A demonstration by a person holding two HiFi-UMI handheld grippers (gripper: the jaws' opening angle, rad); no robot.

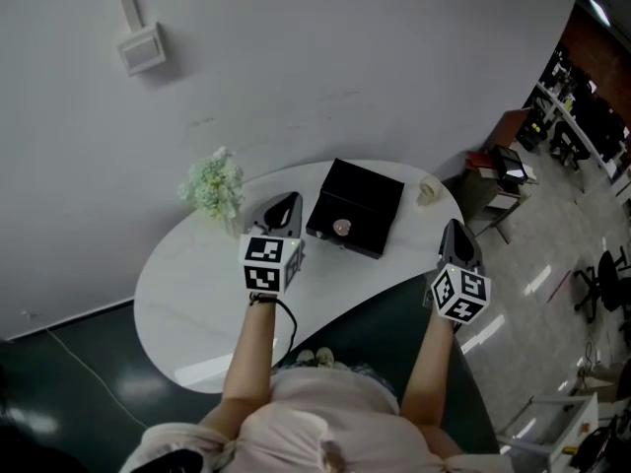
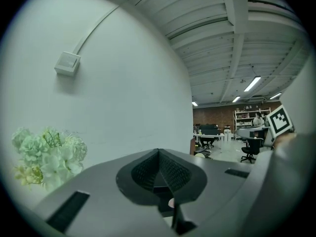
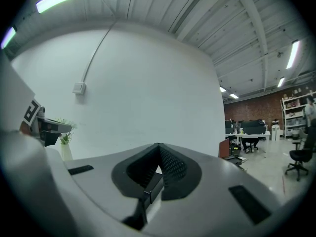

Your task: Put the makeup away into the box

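Note:
A black box (image 1: 357, 203) lies with its lid down at the back middle of the white oval table (image 1: 197, 284). A small round pinkish item (image 1: 342, 228) sits at the box's near edge. My left gripper (image 1: 290, 198) hovers just left of the box with its jaws together and nothing between them; the left gripper view shows its pads meeting (image 2: 159, 152). My right gripper (image 1: 452, 224) hangs beyond the table's right rim, apart from the box. Its jaws (image 3: 158, 147) also meet, and they hold nothing. Both grippers point roughly level toward the white wall.
A vase of pale green flowers (image 1: 212, 187) stands at the table's back left, close to my left gripper. A small cream object (image 1: 428, 192) lies at the table's back right. A wall switch box (image 1: 143, 47) hangs above. Office furniture fills the floor at right.

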